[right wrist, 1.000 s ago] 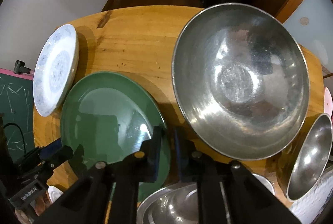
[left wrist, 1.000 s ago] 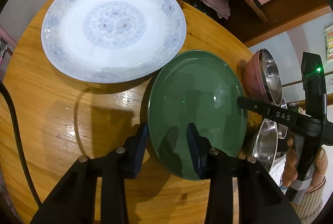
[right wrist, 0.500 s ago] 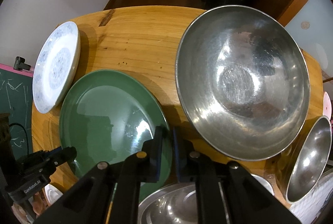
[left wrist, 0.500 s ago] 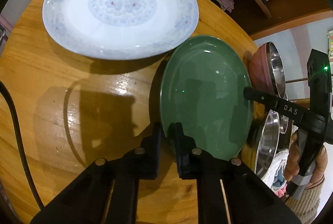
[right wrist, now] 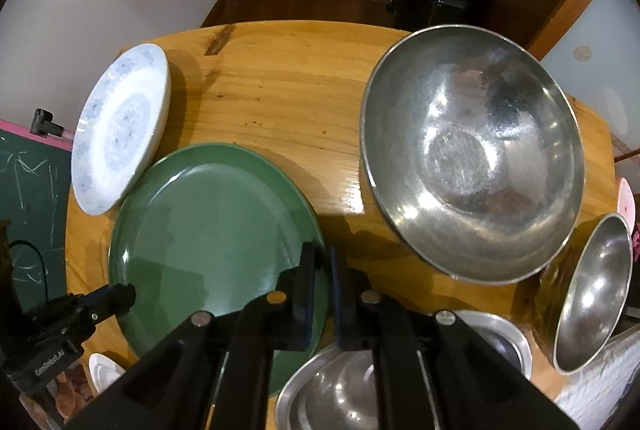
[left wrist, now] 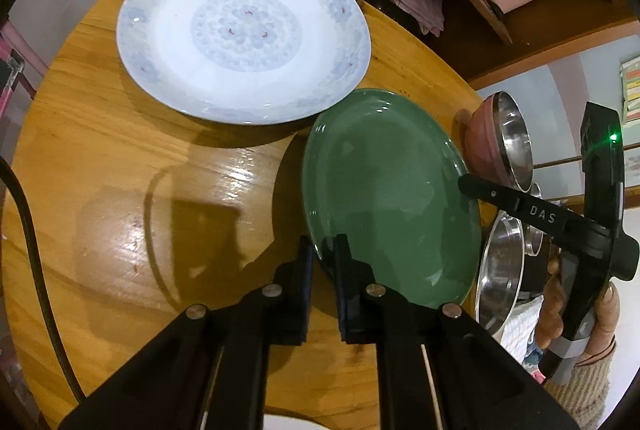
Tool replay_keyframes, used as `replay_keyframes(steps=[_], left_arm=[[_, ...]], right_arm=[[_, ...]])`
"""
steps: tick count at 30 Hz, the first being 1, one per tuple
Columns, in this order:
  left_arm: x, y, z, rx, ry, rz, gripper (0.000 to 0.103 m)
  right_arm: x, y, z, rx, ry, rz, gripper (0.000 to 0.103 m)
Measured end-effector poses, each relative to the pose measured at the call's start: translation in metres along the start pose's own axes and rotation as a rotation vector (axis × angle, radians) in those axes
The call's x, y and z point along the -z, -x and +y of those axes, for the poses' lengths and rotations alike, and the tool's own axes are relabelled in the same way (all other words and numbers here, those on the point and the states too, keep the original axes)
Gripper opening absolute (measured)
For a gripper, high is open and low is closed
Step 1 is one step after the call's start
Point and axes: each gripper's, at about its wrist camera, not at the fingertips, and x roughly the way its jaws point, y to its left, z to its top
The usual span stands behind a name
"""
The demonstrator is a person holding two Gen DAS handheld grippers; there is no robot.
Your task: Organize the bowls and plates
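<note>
A dark green plate is held by both grippers at opposite sides. My left gripper is shut on its near rim; in the right wrist view this gripper shows at the plate's lower left edge. My right gripper pinches the rim on the other side, its jaws still closing slightly on it; the left wrist view shows it at the far right rim. A white plate with a blue flower pattern lies beside the green one.
On the round wooden table stand a large steel bowl, a smaller tilted steel bowl and more steel bowls near the front edge. A pink bowl with a steel liner is at the right. A person's hand holds the right gripper.
My left gripper's jaws went from open around the green plate's rim to shut on it. The right gripper kept its hold on the opposite rim and barely moved.
</note>
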Motion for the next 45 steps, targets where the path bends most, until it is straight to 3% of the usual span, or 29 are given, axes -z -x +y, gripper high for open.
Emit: replay_keyframes(steps=[7, 17, 24, 35, 45], left_arm=[[0.009, 0.015, 0.006, -0.023, -0.009, -0.018, 0.008], [0.036, 0.054, 0.010, 0.007, -0.028, -0.051, 0.008], [0.076, 0.105, 0.020, 0.022, -0.094, -0.080, 0.008], [0.147, 0.155, 0.059, -0.031, -0.127, -0.098, 0.008], [0.200, 0.132, 0.109, -0.106, -0.121, -0.064, 0.009]], right_arm=[[0.015, 0.014, 0.010, -0.017, 0.018, -0.004, 0.006], [0.049, 0.052, 0.024, -0.040, 0.029, -0.045, 0.005], [0.101, 0.088, 0.042, -0.088, 0.013, -0.074, 0.005], [0.206, 0.110, 0.097, -0.121, -0.016, -0.118, 0.005], [0.281, 0.079, 0.132, -0.101, -0.030, -0.172, 0.005]])
